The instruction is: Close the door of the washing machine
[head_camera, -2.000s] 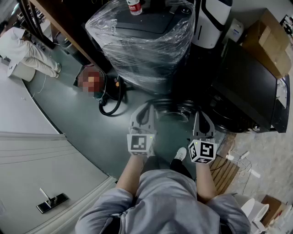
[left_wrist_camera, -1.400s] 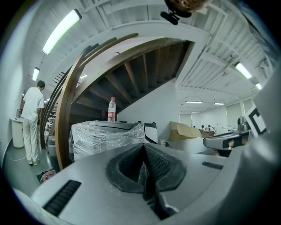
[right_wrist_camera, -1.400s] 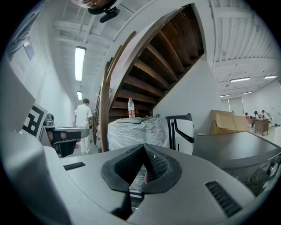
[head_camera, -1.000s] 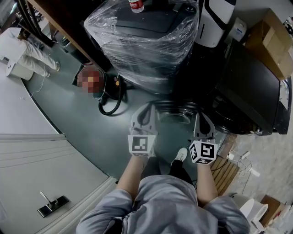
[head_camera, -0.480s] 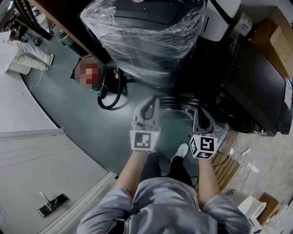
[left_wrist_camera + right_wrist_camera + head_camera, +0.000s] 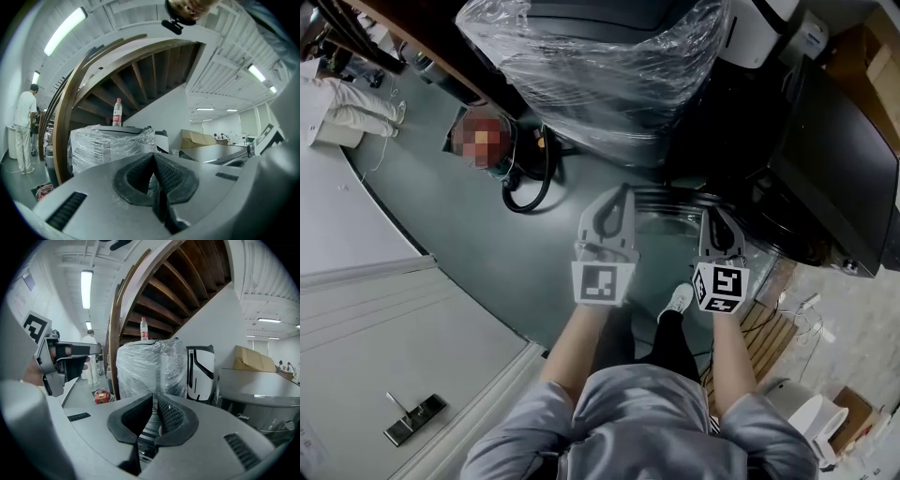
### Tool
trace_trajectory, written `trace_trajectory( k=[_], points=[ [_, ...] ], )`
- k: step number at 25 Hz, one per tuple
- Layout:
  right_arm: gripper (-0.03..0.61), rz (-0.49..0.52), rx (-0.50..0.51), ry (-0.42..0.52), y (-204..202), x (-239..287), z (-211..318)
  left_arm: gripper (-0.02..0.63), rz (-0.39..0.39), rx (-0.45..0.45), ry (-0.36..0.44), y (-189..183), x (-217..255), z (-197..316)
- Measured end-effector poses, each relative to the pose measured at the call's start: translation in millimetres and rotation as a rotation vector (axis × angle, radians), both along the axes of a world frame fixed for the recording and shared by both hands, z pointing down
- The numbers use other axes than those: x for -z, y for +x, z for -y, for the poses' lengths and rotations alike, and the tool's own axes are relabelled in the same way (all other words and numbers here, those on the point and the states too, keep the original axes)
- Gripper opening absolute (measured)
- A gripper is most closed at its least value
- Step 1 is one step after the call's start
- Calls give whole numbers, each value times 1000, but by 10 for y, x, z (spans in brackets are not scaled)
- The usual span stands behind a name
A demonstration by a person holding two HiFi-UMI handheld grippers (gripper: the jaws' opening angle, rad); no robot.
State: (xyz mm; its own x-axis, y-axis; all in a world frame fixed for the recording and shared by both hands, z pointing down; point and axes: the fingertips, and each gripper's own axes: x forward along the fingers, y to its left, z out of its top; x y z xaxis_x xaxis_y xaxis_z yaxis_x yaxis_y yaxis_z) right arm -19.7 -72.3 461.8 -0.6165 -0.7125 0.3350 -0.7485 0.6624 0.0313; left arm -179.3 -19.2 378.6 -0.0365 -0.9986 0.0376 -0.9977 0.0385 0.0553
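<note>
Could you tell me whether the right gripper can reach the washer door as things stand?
Probably yes: the right gripper, jaws shut and empty, sits right beside the open round door in the head view, and nothing shows between them.

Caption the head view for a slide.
Left tool and right tool, both shut and empty, held near the open washing machine door.

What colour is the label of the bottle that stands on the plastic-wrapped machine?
Red. The bottle shows best in the left gripper view.
</note>
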Motion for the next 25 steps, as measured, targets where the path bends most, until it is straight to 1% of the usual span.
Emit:
trace_trajectory(
  k=[3,5,14,25],
  points=[
    [6,-15,8,-10,-41,-110,50,-2,8,5,-12,-29,-77,29],
    [20,-24,20,-18,-85,-190,77,-2,10,14,-17,-67,-132,44],
    [32,-80,41,-40,-227,-556,167,-2,-10,55,-24,-237,-354,26],
    [46,-134,39,-61,-300,-994,390,-2,-1,50,-19,-281,-510,165]
  ],
)
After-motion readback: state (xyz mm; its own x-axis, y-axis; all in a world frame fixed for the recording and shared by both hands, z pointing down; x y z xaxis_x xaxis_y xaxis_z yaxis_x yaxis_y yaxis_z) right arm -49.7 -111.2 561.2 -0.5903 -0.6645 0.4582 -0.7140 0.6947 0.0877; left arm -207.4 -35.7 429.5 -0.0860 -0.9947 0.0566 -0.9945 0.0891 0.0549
